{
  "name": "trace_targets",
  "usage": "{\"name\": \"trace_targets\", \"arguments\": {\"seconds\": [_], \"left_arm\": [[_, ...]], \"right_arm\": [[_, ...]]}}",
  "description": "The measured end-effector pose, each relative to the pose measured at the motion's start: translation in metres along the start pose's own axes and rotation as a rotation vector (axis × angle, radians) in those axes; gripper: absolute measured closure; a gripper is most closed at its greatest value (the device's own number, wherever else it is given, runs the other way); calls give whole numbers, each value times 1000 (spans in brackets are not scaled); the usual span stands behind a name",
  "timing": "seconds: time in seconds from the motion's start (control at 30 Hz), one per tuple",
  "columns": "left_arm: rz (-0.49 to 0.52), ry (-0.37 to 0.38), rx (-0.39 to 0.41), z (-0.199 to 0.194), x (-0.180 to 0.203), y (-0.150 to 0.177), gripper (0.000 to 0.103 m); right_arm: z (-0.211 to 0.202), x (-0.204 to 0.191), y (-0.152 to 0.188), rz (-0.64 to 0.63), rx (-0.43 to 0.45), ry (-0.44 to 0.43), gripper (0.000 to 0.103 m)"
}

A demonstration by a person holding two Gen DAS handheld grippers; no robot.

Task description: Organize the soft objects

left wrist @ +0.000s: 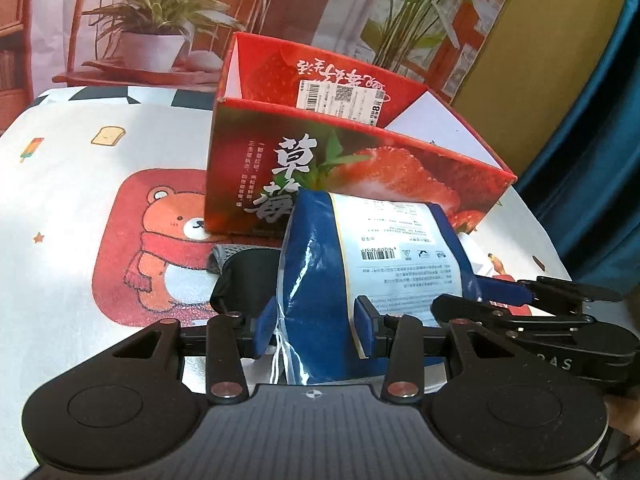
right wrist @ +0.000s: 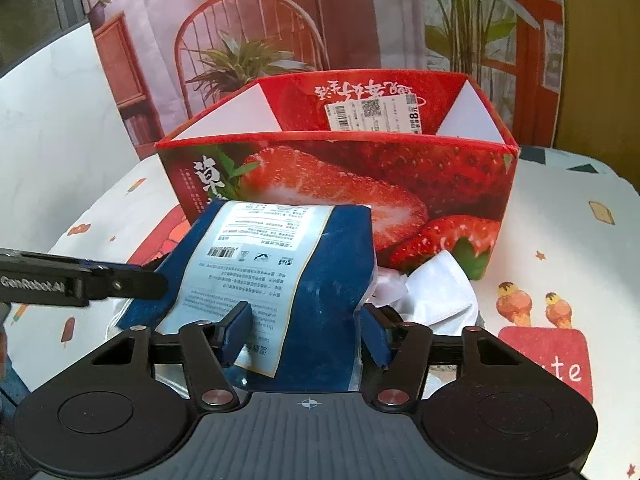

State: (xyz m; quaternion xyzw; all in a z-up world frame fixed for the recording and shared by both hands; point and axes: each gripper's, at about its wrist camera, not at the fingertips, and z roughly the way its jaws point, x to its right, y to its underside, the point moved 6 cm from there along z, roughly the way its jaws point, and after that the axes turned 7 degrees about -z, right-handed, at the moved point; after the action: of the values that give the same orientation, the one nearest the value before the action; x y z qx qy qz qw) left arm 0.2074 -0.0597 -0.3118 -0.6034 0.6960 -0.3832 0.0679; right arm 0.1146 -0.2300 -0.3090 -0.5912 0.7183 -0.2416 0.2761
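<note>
A blue soft plastic pack with a white label (left wrist: 360,264) is held between both grippers in front of an open red strawberry box (left wrist: 344,168). My left gripper (left wrist: 316,326) is shut on the pack's near end. My right gripper (right wrist: 306,334) is also shut on the pack (right wrist: 288,264); it shows from the side in the left wrist view (left wrist: 516,294). The box (right wrist: 360,168) stands just beyond the pack. A black soft item (left wrist: 244,280) and a grey cloth (left wrist: 224,258) lie under the pack. White cloth (right wrist: 432,288) lies at the box's front.
The table has a white cartoon cloth with a bear print (left wrist: 160,248). A printed backdrop (left wrist: 160,20) stands behind the box. A blue curtain (left wrist: 592,160) hangs at the right. The left gripper's side shows in the right wrist view (right wrist: 80,280).
</note>
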Motion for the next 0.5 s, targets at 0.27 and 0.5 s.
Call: {"name": "trace_targets", "arguments": {"seconds": [0.27,0.5], "left_arm": [[-61,-3,3,4,-11,-1,59],[-30,1,-9,14,-11,-11,59]], "right_arm": [[0,-4,1,-41,-12,-17,56],[2,-4,3,-45,-17,-14,56]]}}
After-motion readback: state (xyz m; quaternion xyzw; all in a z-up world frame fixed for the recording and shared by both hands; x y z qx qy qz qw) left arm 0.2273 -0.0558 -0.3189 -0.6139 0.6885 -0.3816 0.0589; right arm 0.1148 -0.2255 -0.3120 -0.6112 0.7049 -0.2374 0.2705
